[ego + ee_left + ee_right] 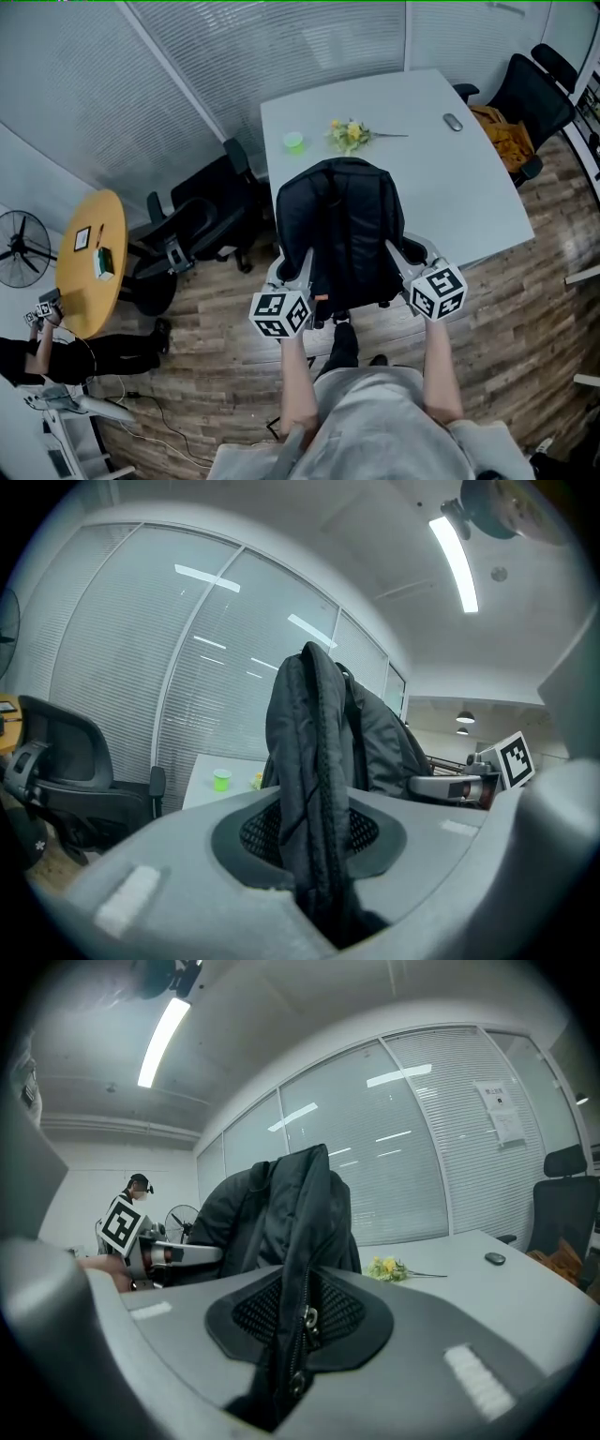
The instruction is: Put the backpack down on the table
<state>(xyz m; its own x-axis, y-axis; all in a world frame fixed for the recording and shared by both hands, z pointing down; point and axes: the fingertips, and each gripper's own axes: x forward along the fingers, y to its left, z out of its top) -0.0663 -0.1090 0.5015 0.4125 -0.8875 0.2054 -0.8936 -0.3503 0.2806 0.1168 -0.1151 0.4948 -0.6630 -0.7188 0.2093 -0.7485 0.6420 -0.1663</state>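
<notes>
You hold the backpack (339,230) upright and off the floor, left gripper (292,274) clamped on its side fabric, right gripper (409,262) clamped on its zipper seam. It sits at the near edge of the table (487,202), whose bare top lies straight ahead of both jaws. Only the head view shows that edge; the gripper views show the pinched folds, plus flowers (392,1268) and green cup (221,778) beyond.

No legible txt or labels.
</notes>
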